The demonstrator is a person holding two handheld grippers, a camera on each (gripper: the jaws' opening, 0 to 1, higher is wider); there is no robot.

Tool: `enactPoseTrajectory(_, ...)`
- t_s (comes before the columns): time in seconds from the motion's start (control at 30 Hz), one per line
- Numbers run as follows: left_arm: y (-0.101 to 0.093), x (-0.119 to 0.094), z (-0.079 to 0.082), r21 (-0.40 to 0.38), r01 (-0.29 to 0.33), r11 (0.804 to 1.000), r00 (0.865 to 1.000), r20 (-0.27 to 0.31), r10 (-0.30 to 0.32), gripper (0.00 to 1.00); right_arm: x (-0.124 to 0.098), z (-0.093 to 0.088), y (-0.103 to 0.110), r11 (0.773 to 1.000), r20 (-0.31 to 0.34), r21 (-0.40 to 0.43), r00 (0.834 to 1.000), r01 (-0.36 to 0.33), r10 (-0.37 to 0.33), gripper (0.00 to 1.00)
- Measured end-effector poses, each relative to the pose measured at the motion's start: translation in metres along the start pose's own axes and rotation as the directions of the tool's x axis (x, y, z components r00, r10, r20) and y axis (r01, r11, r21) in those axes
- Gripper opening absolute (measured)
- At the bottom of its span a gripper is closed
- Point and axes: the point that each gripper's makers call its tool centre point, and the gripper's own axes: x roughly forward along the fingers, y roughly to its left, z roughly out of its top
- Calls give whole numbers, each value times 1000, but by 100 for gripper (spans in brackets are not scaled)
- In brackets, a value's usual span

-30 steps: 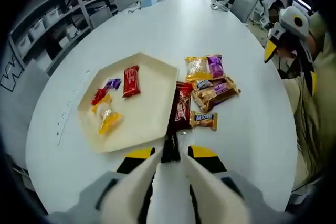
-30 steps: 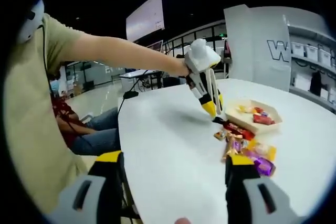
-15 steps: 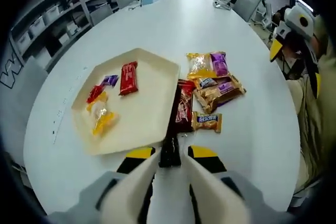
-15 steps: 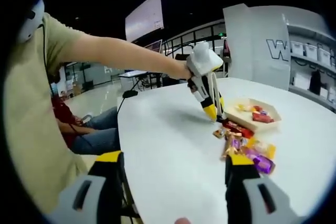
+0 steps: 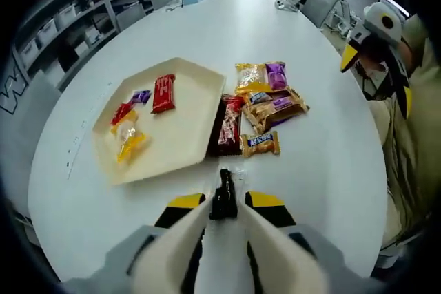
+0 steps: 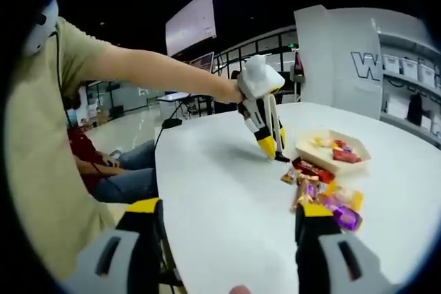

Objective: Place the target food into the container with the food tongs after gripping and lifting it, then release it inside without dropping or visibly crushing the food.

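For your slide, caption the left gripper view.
Left gripper holds black tongs above table, facing tray and loose snacks.

Your right gripper [image 6: 227,253] sits at 6 o'clock, jaws set wide apart with nothing between them. At 12 to 1 o'clock your left gripper [image 6: 265,139] points down at the white table [image 6: 220,197], pinching black tongs [image 6: 281,158]. A tray [image 6: 333,151] with snacks lies at 2 o'clock; loose packets [image 6: 320,191] lie just beside it, toward 3.
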Motion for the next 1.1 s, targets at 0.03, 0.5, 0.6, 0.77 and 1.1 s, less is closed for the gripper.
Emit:
enactPoseTrajectory(0.03,0,-1,-1,-3,1,1000,1000,3,-1,21,0,0,0,1000,1,0,1000,0,0,77)
enactPoseTrajectory(0.5,-15,-5,-6,-29,24,999,1000,16,-24,22,1,2,0,1000,3,-2,1000,-2,2,77)
enactPoseTrajectory(0.6,-18,-3,-7,-31,30,999,999,14,-30,24,1,1,1,1000,3,-1,1000,-3,3,77)
enactPoseTrajectory(0.77,-19,-3,-6,-37,32,999,999,23,-31,25,1,-1,1,1000,0,1,1000,-4,4,77)
enactPoseTrajectory(1.1,-17,-3,-7,-58,33,998,999,26,-31,23,1,-3,2,1000,1,5,1000,-5,5,77)
